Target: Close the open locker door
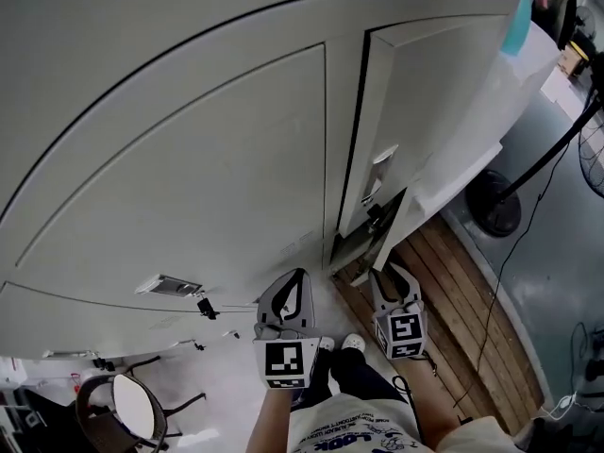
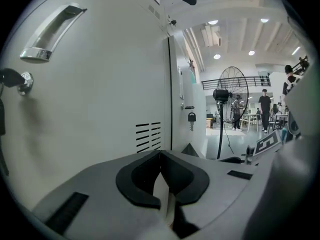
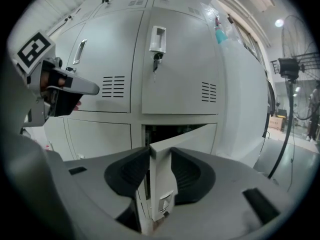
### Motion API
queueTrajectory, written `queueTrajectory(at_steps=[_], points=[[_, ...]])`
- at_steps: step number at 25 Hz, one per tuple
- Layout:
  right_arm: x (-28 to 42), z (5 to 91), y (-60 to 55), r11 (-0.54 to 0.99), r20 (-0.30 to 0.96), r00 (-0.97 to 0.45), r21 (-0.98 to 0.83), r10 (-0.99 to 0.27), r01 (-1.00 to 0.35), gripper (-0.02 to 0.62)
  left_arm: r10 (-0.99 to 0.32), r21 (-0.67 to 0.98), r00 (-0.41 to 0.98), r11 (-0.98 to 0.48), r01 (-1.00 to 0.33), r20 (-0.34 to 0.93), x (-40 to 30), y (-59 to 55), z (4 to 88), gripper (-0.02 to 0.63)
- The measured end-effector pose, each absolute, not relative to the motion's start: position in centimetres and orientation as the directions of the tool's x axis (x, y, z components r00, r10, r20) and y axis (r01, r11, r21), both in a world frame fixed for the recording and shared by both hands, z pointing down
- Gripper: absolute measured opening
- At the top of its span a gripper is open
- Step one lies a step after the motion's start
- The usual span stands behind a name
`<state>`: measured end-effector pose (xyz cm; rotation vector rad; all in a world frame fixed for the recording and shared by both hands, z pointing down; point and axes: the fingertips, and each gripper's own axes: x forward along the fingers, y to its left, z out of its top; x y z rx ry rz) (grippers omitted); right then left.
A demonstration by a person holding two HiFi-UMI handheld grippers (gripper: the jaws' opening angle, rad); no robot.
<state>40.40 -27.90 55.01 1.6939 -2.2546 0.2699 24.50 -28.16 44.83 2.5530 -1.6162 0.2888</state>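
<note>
Locker bank (image 1: pixel 236 159), pale grey, is shown from above in the head view, its fronts spread from nine to one o'clock. The open locker door (image 1: pixel 394 229) is found just right of centre, swung out from a dark gap at the foot of the bank, with wooden boards (image 1: pixel 462 291) laid at four o'clock. The left gripper (image 1: pixel 294 283) and right gripper (image 1: pixel 389 281) are held side by side at six o'clock, the right one's tips placed just below the door. A standing fan (image 1: pixel 495 206) is seen by its base at three o'clock.

In the left gripper view, the jaws are shown drawn together, tips meeting, with only a pale sliver visible in the slit beneath. A closed door (image 2: pixel 100 94) is faced, its handle (image 2: pixel 50 34) at ten o'clock, its key (image 2: pixel 22 81) at nine and its vent slots (image 2: pixel 148 136) near centre.

In the right gripper view, the jaws are shown standing wide apart, and the open door's free edge is framed in the gap between them at six o'clock; contact between pads and door cannot be made out. The door is seen ajar beneath a keyed locker (image 3: pixel 180 74) at twelve o'clock, and the left gripper is caught at nine.
</note>
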Motion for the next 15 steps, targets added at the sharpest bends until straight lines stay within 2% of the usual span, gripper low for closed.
queueTrajectory(at_steps=[15], points=[[36.1,55.1,-32.4,0.324,0.335,-0.298,0.022,-0.894,-0.946,0.132,-0.923,-0.014,0.312,-0.323,-0.946,0.225,20.6,-28.1,45.2,0.005]])
